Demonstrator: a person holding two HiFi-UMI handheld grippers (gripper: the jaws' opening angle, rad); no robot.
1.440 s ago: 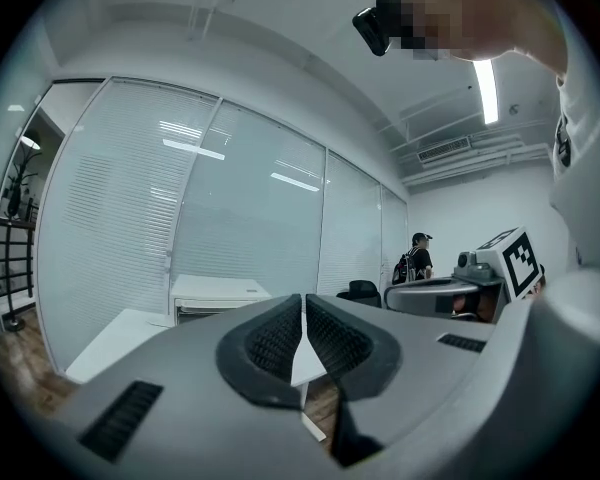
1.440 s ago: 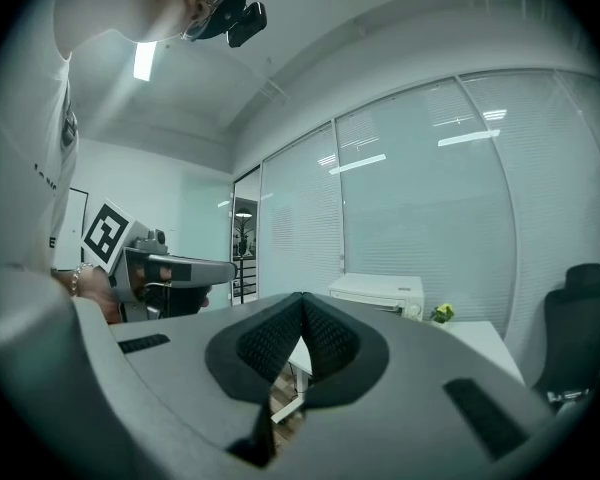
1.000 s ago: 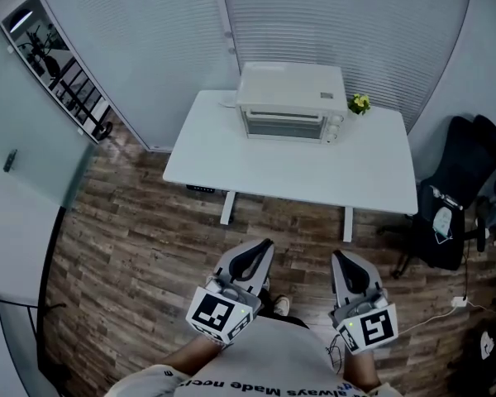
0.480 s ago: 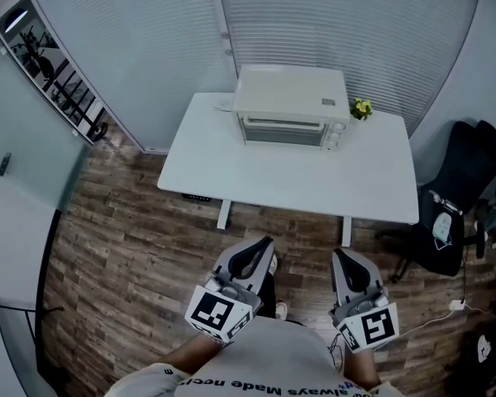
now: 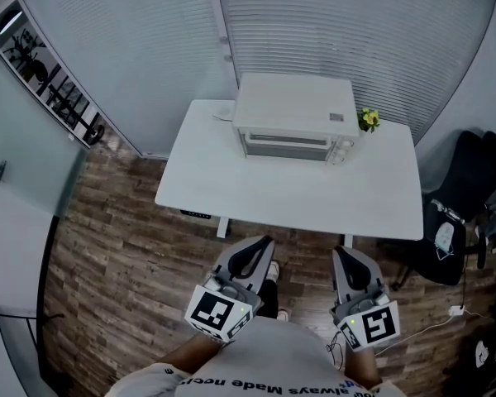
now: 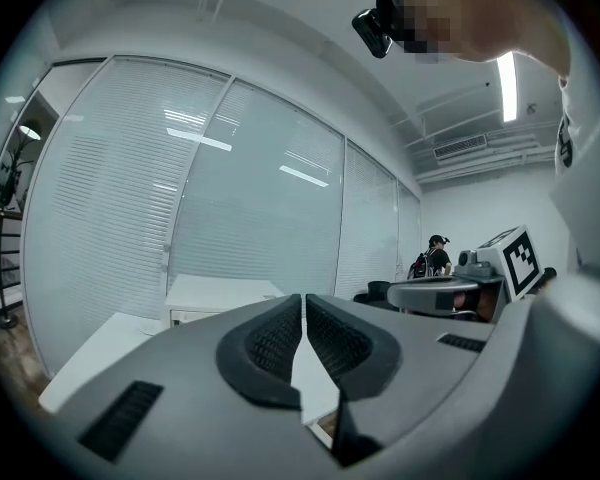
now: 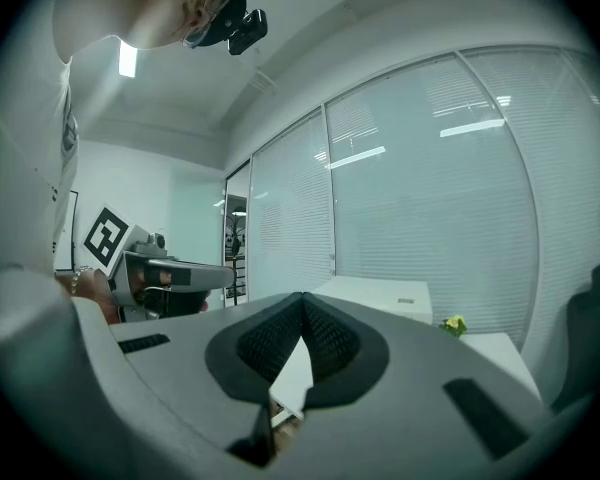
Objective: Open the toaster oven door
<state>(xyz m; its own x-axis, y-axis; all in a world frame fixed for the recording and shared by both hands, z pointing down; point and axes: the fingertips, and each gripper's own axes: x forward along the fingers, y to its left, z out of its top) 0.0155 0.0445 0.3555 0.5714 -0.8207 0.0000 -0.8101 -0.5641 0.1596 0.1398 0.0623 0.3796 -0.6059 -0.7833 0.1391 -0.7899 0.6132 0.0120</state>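
Observation:
A white toaster oven [image 5: 293, 118] stands at the back of a white table [image 5: 298, 188], its glass door [image 5: 286, 145] closed and its knobs on the right. Both grippers hang over the wooden floor, well short of the table's front edge. My left gripper [image 5: 262, 245] is shut with nothing between its jaws, and so is my right gripper [image 5: 341, 256]. In the left gripper view the toaster oven [image 6: 220, 298] shows far off beyond the shut left gripper [image 6: 303, 298]. In the right gripper view the toaster oven [image 7: 385, 296] lies beyond the shut right gripper [image 7: 302, 298].
A small pot of yellow flowers [image 5: 367, 120] sits right of the oven. Blinds cover the glass walls behind the table. A black office chair [image 5: 463, 213] stands at the right. A person [image 6: 432, 258] stands far off in the room.
The table and oven have slid slightly lower and larger in the head view as the view shifts. Both grippers keep their places and stay shut.

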